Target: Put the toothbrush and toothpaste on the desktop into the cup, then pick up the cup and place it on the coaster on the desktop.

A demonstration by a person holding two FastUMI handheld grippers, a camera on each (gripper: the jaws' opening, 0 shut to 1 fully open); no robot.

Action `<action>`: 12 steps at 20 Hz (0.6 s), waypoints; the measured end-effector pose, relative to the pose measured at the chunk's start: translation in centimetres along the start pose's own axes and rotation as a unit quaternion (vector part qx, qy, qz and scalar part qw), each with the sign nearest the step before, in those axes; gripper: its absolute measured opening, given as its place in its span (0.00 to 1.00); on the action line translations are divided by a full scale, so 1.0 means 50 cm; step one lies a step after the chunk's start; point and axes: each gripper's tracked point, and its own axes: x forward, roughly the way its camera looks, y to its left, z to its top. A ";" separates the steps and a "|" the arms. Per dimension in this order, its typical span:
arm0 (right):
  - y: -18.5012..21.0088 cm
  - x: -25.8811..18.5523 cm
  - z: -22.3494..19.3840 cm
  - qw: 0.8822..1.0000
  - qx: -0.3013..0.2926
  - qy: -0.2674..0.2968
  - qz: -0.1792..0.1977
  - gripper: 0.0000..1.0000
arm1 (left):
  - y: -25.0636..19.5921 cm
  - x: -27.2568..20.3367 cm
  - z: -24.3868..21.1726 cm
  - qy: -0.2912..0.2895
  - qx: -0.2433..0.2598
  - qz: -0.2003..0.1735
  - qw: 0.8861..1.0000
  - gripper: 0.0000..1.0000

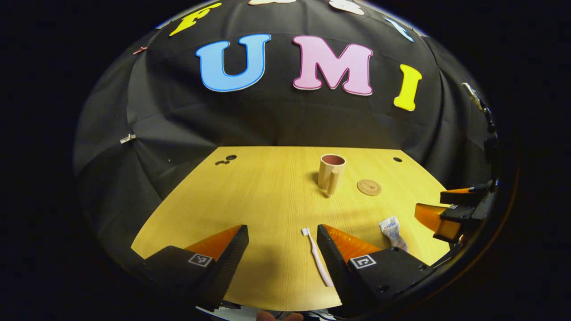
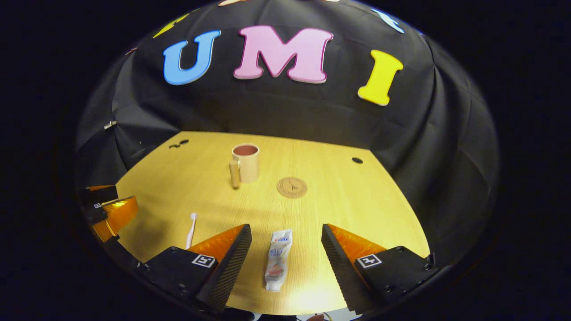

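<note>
Both grippers are hovering with jaws wide open and holding nothing: the right gripper [image 2: 285,254] is framing the toothpaste tube [image 2: 278,260], which is lying flat between its fingers, and the left gripper [image 1: 281,254] is having the toothbrush [image 1: 316,257] just beside its right finger. The cup [image 2: 246,163] is standing upright at 12 o'clock, with the coaster [image 2: 291,187] near it at about 4 o'clock. I think the right gripper should be lowering straight onto the middle of the tube, closing across its width.

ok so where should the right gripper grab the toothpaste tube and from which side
Grip the toothpaste tube across its flat middle, coming straight down from above. It lies flat on the desktop, lengthwise between the open fingers of the right gripper, so they would likely close on its two long edges. Avoid the thin crimped far end.
</note>
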 end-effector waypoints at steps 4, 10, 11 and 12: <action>0.011 0.058 -0.081 0.996 0.001 0.085 0.001 0.97 | 0.002 0.015 -0.036 0.024 -0.005 0.004 1.000 0.96; -0.004 0.115 -0.156 0.984 -0.045 0.173 -0.023 0.87 | 0.003 0.044 -0.068 0.046 -0.001 0.007 0.999 0.96; 0.004 0.121 -0.159 0.982 -0.038 0.182 -0.019 0.82 | 0.005 0.049 -0.068 0.046 0.003 0.007 0.999 0.96; 0.010 0.129 -0.164 0.981 -0.032 0.191 -0.021 0.82 | 0.005 0.054 -0.072 0.047 0.006 0.008 0.999 0.96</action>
